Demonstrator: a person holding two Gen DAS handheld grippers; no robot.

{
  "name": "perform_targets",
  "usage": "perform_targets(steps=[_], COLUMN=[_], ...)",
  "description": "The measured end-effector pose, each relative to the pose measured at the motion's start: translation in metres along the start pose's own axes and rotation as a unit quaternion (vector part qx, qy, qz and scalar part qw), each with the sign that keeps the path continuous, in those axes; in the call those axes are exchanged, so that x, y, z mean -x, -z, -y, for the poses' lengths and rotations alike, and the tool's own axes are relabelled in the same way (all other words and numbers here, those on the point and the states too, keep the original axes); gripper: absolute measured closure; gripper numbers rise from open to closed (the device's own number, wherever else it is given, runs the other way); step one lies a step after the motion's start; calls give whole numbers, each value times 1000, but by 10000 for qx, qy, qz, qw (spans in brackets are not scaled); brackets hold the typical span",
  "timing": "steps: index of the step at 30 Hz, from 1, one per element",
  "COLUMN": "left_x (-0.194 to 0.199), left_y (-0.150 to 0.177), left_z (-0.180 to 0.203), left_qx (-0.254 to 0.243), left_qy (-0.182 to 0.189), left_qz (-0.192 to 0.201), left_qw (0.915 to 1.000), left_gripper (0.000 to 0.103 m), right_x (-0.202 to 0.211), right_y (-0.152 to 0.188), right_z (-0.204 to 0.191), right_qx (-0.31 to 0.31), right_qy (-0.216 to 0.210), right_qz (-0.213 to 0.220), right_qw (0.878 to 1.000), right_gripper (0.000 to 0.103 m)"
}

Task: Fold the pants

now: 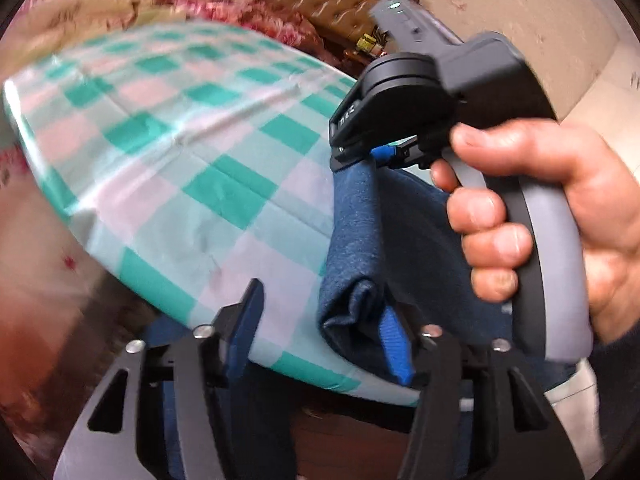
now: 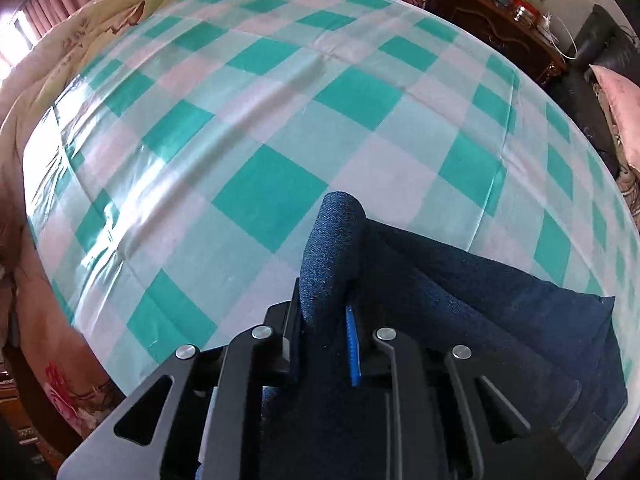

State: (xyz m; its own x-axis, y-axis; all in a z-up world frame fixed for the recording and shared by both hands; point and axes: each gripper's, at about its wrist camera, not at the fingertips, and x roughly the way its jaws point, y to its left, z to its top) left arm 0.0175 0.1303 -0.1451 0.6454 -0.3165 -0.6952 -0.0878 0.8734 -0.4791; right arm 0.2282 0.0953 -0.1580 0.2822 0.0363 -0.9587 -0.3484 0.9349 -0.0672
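Pants (image 2: 460, 292) bunched at near edge of checked bed sheet (image 2: 260, 140). Right gripper (image 2: 324, 320) pinches a fold; left gripper (image 1: 324, 328) stands apart, unclamped. Mid-fold handover; next needs left regrip

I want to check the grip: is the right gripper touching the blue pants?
Touching. The right wrist view shows the right gripper pinching a raised fold of the pants between its pads.
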Motion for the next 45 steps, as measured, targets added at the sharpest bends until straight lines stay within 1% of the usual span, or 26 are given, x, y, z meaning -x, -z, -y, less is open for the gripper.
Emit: perform_targets(steps=[1,2,4,5,9,13,17,20,23,25,26,28,31,32,33,34,35,36,37,39,40,41,42,43,44,45], left_x=[-4,-5,5,10,27,44,56,69,81,88,90,91,77,72,59,49,31,19,2,-40,-57,-73,-81,-88,-94,-96], left_y=[-1,0,0,-1,-1,-6,-17,-23,-26,-22,-17,2,46,62,90,106,134,152,173,222,239,256,268,279,287,292], left_z=[-1,-1,5,9,27,58,93,134,189,239,262,318,387,402,427,439,456,464,473,485,484,484,483,481,479,475], left_qx=[75,116,-8,-96,-308,-668,-1085,-1608,-2264,-2771,-3011,-3562,-4184,-4339,-4576,-4699,-4904,-5021,-5168,-5596,-5750,-5938,-6092,-6262,-6393,-6433], left_qy=[160,199,302,322,391,336,221,139,184,320,372,615,962,1030,1169,1233,1263,1241,1185,875,735,576,450,318,212,204], left_qz=[-119,-154,5,88,296,520,750,936,1175,1349,1436,1575,1598,1583,1497,1416,1290,1215,1111,925,848,788,806,867,914,909], left_qw=[9998,9996,9995,9994,9983,9958,9910,9824,9667,9508,9420,9190,8889,8809,8686,8625,8526,8472,8405,8189,8104,7987,7876,7742,7632,7599], left_gripper=[83,85,88,89,90,90,90,90,90,90,90,90,90,90,90,90,90,90,90,90,90,90,85,78,71,64], right_x=[0,0,8,13,44,70,96,122,154,183,200,223,245,248,247,243,236,220,207,163,143,124,106,99,95,96], right_y=[0,-2,1,1,3,5,5,10,22,37,50,75,128,156,173,194,214,241,255,285,295,302,310,316,321,325], right_z=[1,4,5,13,30,50,77,113,161,205,236,286,361,391,411,431,449,473,484,509,516,522,526,529,533,535], right_qx=[-6,-30,-146,-263,-451,-587,-873,-1150,-1450,-1669,-1828,-2073,-2469,-2646,-2768,-2898,-3001,-3161,-3222,-3299,-3370,-3446,-3483,-3505,-3547,-3549], right_qy=[-25,-75,-244,-419,-797,-1072,-1493,-1952,-2301,-2462,-2544,-2608,-2470,-2386,-2312,-2208,-2112,-2010,-1972,-1939,-1913,-1888,-1918,-1998,-2124,-2256], right_qz=[15,31,63,90,266,401,542,703,963,1229,1399,1638,1913,1983,1996,1993,1969,1872,1805,1564,1413,1269,1197,1222,1290,1372], right_qw=[10000,10000,9996,9987,9954,9917,9834,9715,9575,9468,9393,9285,9173,9131,9111,9097,9092,9081,9081,9105,9110,9108,9097,9068,9013,8969], right_gripper=[86,87,88,89,89,89,89,89,89,89,89,89,90,90,89,89,89,89,89,89,87,81,78,77,76,75])
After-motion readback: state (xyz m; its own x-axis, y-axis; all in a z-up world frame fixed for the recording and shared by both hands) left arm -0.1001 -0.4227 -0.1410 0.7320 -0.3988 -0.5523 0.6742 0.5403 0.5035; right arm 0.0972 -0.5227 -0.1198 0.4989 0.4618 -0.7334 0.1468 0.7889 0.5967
